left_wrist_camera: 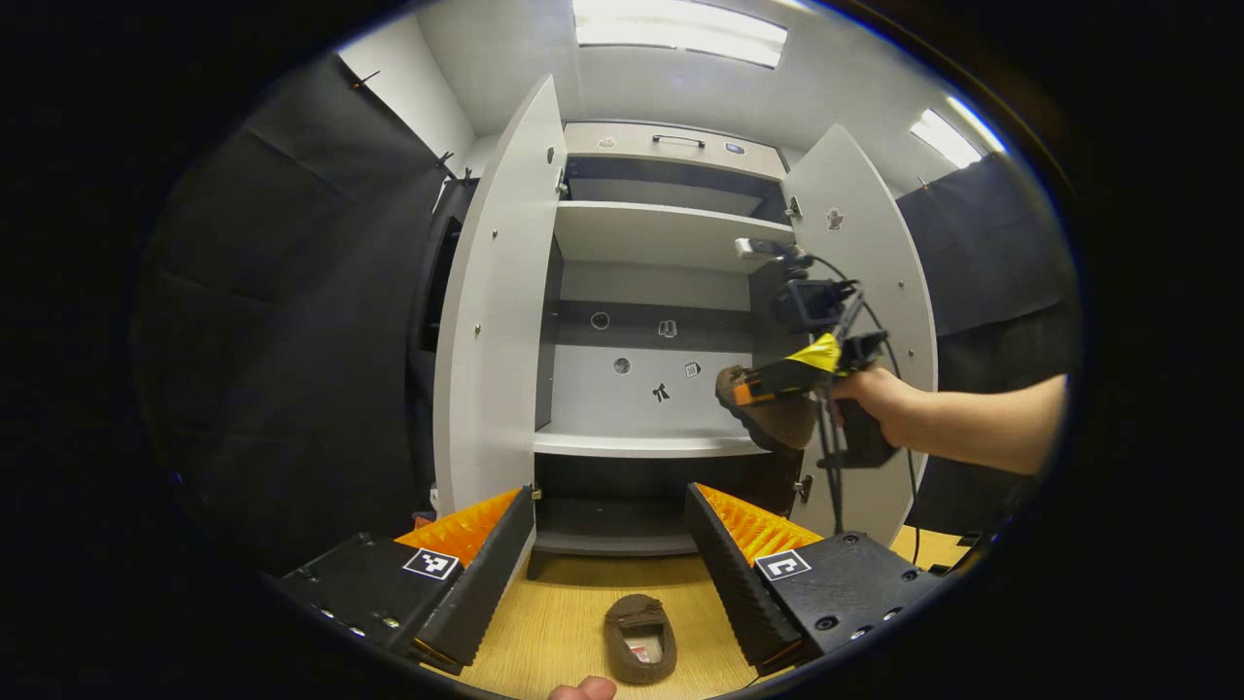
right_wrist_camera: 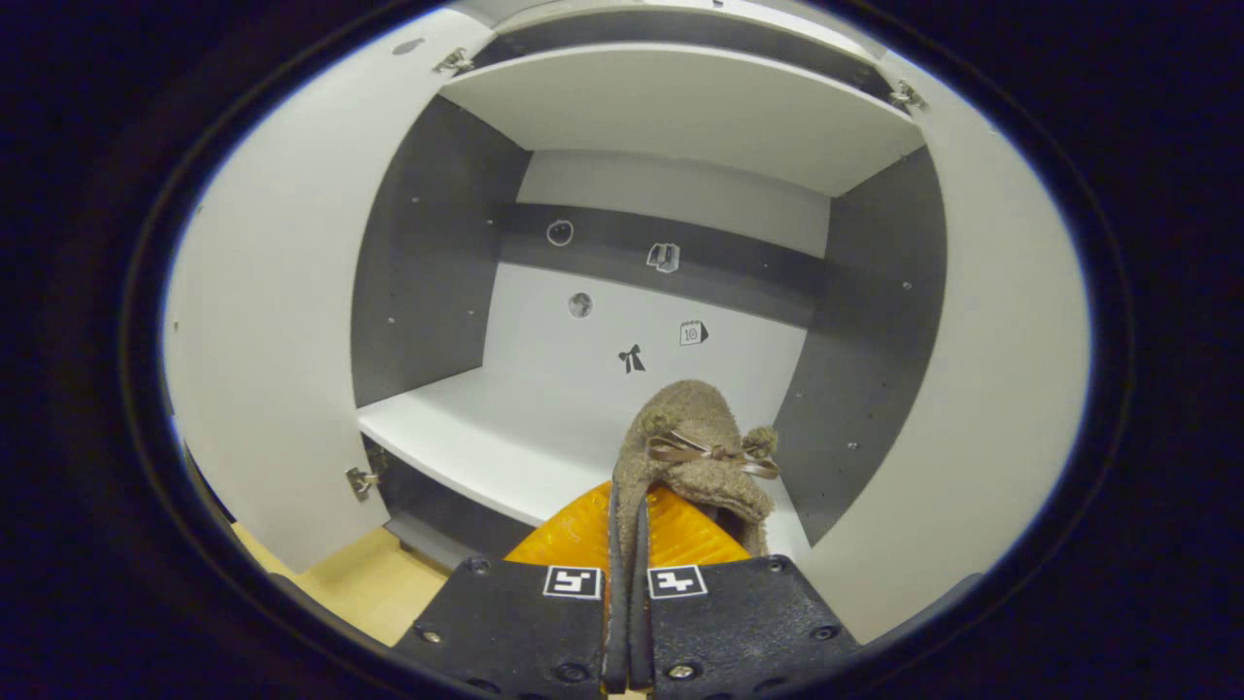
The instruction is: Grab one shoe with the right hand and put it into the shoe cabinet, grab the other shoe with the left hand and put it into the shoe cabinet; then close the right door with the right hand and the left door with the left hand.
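Observation:
A brown fuzzy shoe point(left_wrist_camera: 639, 637) lies on the wooden surface point(left_wrist_camera: 554, 622), between the fingers of my open left gripper point(left_wrist_camera: 612, 583) and a little beyond their tips. The white shoe cabinet point(left_wrist_camera: 641, 292) stands ahead with both doors swung wide. A hand holds my right gripper point(left_wrist_camera: 753, 391) at the cabinet's right side, level with the middle shelf point(left_wrist_camera: 632, 444). In the right gripper view, that gripper point(right_wrist_camera: 627, 525) is shut on the edge of the other brown shoe point(right_wrist_camera: 695, 447), which has a small bow. This shoe hangs just in front of the shelf point(right_wrist_camera: 466, 428).
The left door point(left_wrist_camera: 496, 340) and right door point(left_wrist_camera: 875, 292) flank the opening. A top shelf point(left_wrist_camera: 661, 233) and a dark bottom compartment point(left_wrist_camera: 607, 520) are bare. Small stickers dot the back panel point(right_wrist_camera: 632, 331). A fingertip point(left_wrist_camera: 583, 688) shows at the lower edge.

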{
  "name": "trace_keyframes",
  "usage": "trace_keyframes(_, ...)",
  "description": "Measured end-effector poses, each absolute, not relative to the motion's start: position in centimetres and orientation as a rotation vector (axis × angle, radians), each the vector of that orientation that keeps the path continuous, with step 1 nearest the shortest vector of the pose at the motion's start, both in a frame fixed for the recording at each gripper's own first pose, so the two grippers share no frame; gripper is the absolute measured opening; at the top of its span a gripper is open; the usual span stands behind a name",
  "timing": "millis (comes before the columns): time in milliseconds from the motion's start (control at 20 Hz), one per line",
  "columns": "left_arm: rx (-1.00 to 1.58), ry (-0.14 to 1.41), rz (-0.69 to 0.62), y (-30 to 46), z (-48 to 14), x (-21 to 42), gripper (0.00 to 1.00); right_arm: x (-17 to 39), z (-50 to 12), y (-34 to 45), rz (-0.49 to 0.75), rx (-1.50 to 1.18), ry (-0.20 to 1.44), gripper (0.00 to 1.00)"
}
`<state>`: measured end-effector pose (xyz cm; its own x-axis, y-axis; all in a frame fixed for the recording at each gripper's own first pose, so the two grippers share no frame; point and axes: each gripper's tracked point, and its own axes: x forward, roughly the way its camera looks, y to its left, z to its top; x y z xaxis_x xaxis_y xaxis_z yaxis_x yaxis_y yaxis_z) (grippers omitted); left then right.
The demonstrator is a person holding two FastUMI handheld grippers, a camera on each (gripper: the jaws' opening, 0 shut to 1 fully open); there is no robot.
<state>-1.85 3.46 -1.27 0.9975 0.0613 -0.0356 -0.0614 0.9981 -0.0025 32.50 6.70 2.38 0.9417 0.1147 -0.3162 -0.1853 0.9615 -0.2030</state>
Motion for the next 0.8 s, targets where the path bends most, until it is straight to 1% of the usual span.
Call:
trace_keyframes(150, -0.014, 0.043, 0.068, 3.8, -1.5, -1.7, 0.95, 36.7, 1.2, 6.7, 0.127, -0.239, 0.383, 0.05)
trace_keyframes(300, -0.017, 0.049, 0.088, 4.5, -1.6, -1.6, 0.95, 39.6, 0.0, 6.4, 0.095, -0.258, 0.45, 0.05)
trace_keyframes(450, -0.017, 0.046, 0.11, 5.4, -1.6, -1.4, 0.95, 41.0, -1.2, 6.9, 0.084, -0.223, 0.503, 0.04)
trace_keyframes(550, -0.023, 0.048, 0.115, 5.7, -1.7, -1.4, 0.95, 41.2, -1.2, 7.0, 0.082, -0.246, 0.503, 0.05)
trace_keyframes(700, -0.03, 0.054, 0.115, 5.7, -2.0, -1.2, 0.95, 41.1, -0.6, 7.4, 0.09, -0.261, 0.49, 0.12)
trace_keyframes(750, -0.032, 0.052, 0.113, 5.6, -2.0, -1.2, 0.95, 40.8, -0.7, 7.4, 0.089, -0.267, 0.493, 0.27)
trace_keyframes(800, -0.034, 0.051, 0.109, 5.5, -2.0, -1.2, 0.95, 40.4, -0.5, 7.4, 0.09, -0.27, 0.491, 0.36)
